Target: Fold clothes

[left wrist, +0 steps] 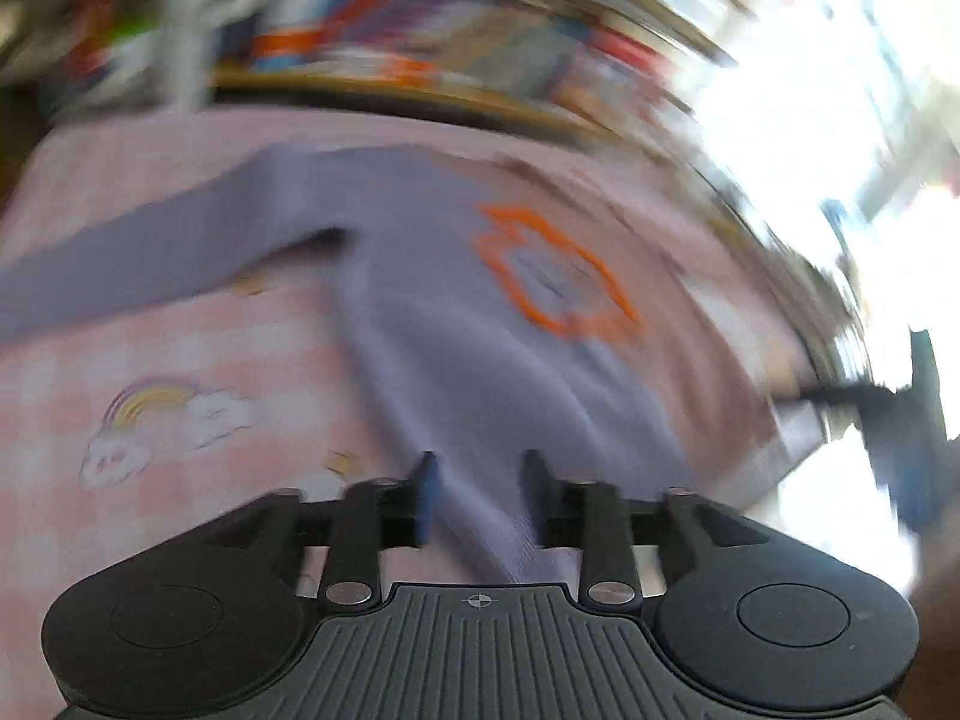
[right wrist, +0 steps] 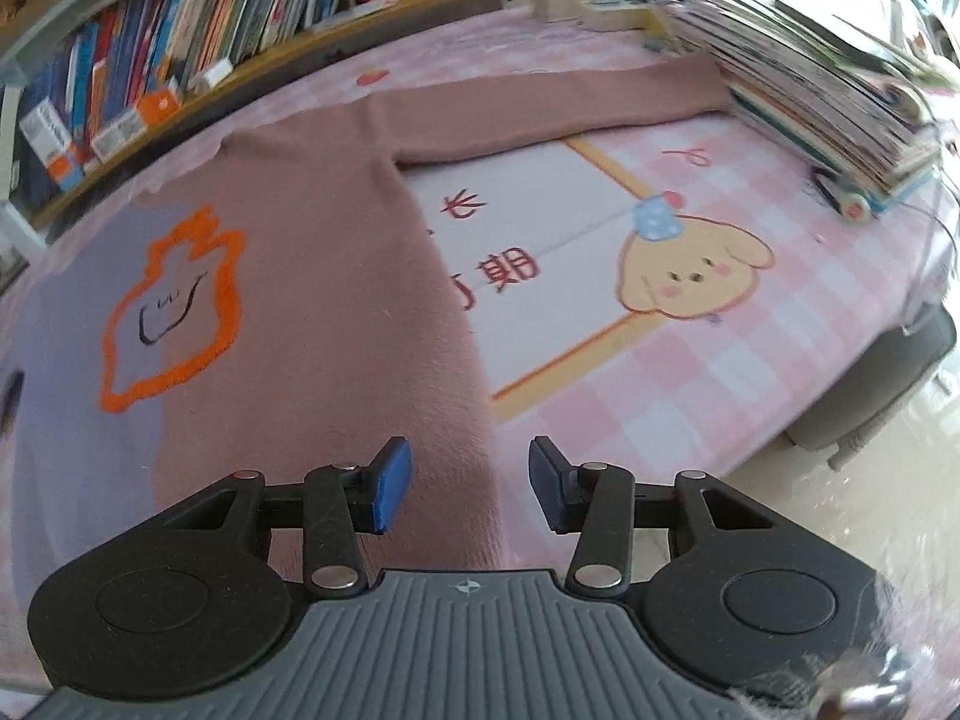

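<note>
Left view, blurred: the sweater point(left wrist: 456, 312) lies flat on the pink sheet point(left wrist: 180, 360), one sleeve out toward 9 o'clock. The left gripper point(left wrist: 477, 483) hangs over the hem at 6 o'clock, jaws part open, cloth between them; whether they pinch it I cannot tell

Right view: the sweater spreads from 9 o'clock, other sleeve toward 1 o'clock by a book stack point(right wrist: 840, 108). The right gripper point(right wrist: 471, 483) straddles the edge, jaws part open, holding nothing. Folding looks unstarted; no containers show

Pink checked bed point(right wrist: 690, 372), sweater point(right wrist: 312, 312) spread flat, book stack point(right wrist: 828, 102)
</note>
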